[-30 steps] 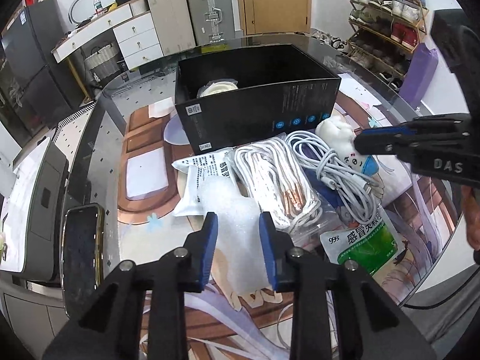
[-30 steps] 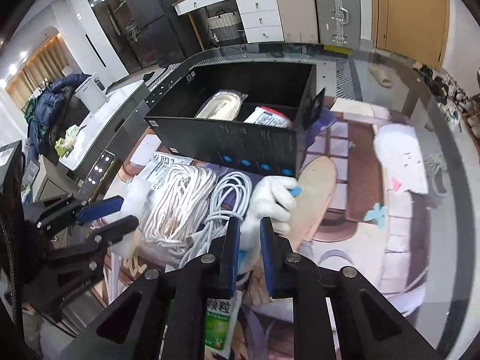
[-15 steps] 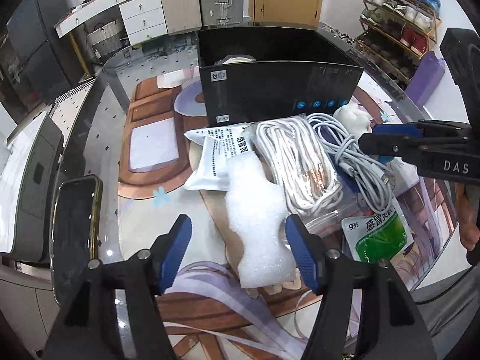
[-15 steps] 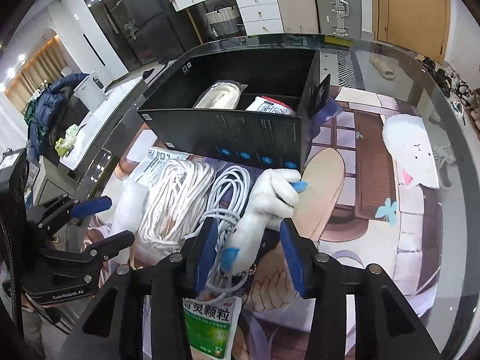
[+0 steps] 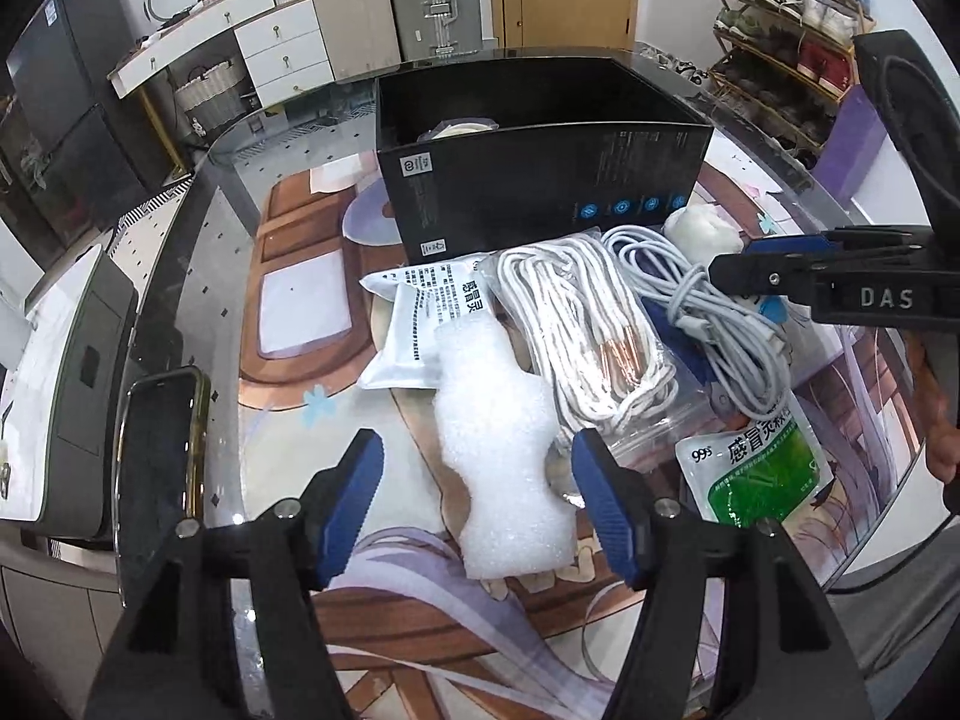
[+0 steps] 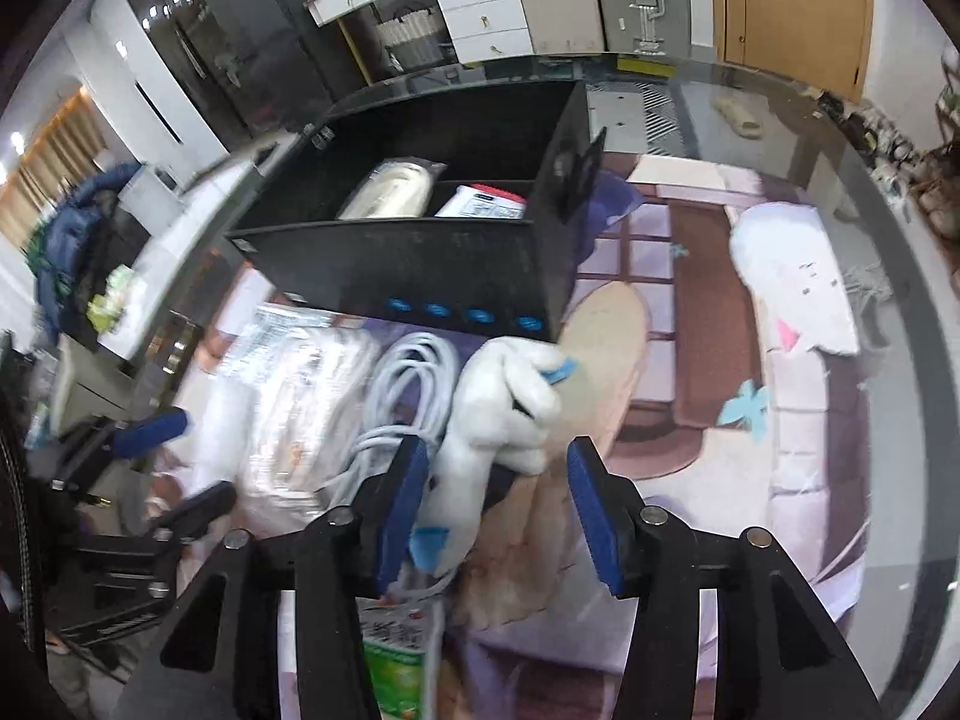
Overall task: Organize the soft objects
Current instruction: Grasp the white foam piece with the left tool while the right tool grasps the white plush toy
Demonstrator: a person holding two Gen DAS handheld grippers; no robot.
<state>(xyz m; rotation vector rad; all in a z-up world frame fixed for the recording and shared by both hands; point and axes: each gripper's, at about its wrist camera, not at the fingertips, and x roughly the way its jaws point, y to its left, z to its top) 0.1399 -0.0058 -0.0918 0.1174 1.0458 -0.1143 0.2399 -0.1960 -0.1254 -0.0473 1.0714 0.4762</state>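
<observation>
Both my hand-held grippers have just spread: left (image 5: 474,498) straddles the foam (image 5: 501,450), right (image 6: 498,507) the plush toy (image 6: 498,414), neither pinched yet.

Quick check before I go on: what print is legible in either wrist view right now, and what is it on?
"DAS": right gripper body, left wrist view.
"999" and "感冒灵颗粒": green sachet.
"感冒灵": white sachet; its fine print is too small.
Black box: labels and blue icons too small.
Right wrist view: blurred, nothing legible.
</observation>
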